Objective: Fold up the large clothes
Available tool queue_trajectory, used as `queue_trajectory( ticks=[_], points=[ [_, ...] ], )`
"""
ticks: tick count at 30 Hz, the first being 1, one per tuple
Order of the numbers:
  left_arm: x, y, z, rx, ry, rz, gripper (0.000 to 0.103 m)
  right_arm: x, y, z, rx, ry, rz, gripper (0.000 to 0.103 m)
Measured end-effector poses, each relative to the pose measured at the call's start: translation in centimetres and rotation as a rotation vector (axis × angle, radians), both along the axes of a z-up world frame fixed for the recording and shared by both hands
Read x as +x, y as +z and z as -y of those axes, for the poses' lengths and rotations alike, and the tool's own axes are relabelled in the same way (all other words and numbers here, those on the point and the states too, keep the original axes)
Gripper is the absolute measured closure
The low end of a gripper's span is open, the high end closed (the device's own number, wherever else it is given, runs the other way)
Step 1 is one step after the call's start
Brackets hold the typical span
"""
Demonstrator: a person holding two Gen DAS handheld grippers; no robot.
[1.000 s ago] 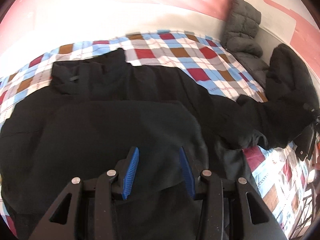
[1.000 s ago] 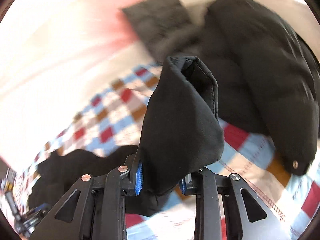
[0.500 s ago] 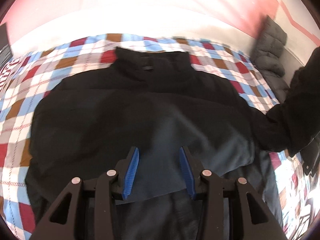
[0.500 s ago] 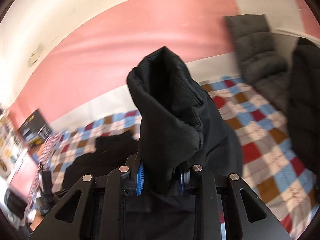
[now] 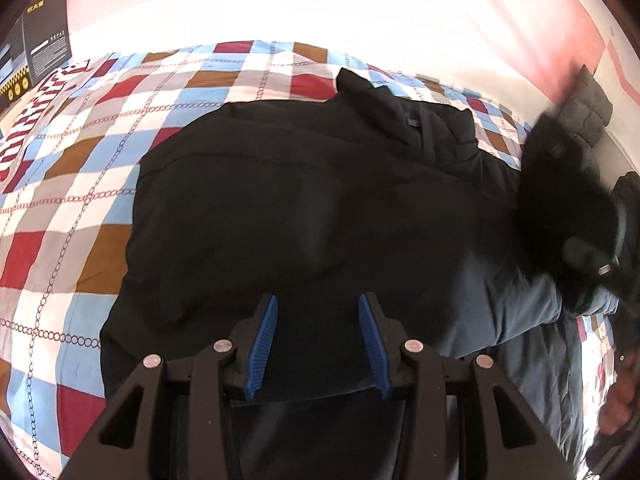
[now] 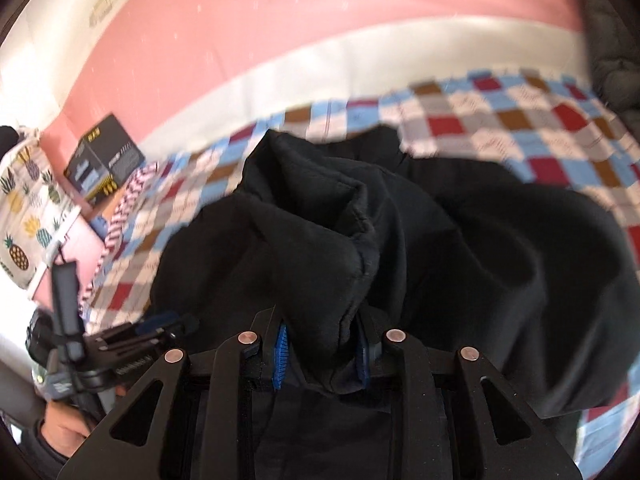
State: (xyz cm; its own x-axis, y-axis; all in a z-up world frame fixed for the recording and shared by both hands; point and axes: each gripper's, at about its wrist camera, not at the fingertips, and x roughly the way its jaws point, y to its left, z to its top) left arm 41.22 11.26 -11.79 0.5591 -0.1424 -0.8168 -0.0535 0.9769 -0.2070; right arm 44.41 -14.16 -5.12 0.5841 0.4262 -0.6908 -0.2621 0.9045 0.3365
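A large black jacket lies spread on a checked bedspread, collar toward the far wall. My left gripper hovers over its near part, open, with nothing pinched between the blue pads. My right gripper has the jacket's sleeve cuff between its pads. The pads still press on it while the jaws are opening slightly. The sleeve hangs over the jacket body. In the left wrist view that sleeve and the right gripper show as a blur at the right edge. The left gripper appears low on the left in the right wrist view.
A dark box stands by the pink wall at the bed's far left corner. Past the bed's right end lies a grey quilted garment. A pineapple-print cloth is at the far left. A person's hand is at the lower right.
My right gripper has carried the sleeve from the bed's right end over the jacket body. The left gripper's view swung left, bringing more bedspread and the dark box into sight; its jaws stayed apart.
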Motion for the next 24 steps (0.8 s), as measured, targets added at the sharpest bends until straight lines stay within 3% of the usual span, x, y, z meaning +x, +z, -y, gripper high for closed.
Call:
queue_trajectory(
  ticks=[4,7,8,12,13,16,20,24],
  points=[
    [-0.3,-0.3,-0.2,-0.006,-0.006,0.008,0.059,0.3,-2.0,-1.0,0.011,0.032,-0.042,0.063],
    [-0.3,-0.1,-0.1,-0.037,-0.012,0.01,0.059,0.0,-1.9,-1.4,0.076,0.077,-0.06,0.041],
    [-0.3,0.1,0.0,-0.055,-0.016,0.014,0.059,-0.4,-1.5,-1.5,0.104,0.096,-0.05,0.039],
    [-0.6,1.5,0.7,-0.147,-0.039,0.027,0.058,-2.7,0.8,-0.9,0.192,0.151,0.007,0.039],
    [-0.6,2.0,1.0,-0.179,-0.051,0.035,0.054,-3.4,1.4,-0.2,0.199,0.139,0.024,0.039],
    [-0.3,3.4,1.9,-0.305,-0.085,0.051,0.038,-5.0,2.3,3.5,0.23,0.064,0.053,0.039],
    [1.1,3.9,3.8,-0.502,-0.12,0.021,0.03,-6.2,2.0,8.0,0.221,-0.043,0.053,0.039],
    [3.3,2.1,7.3,-0.428,-0.124,-0.065,0.031,-6.8,1.0,11.6,0.217,-0.134,0.034,0.039]
  ],
)
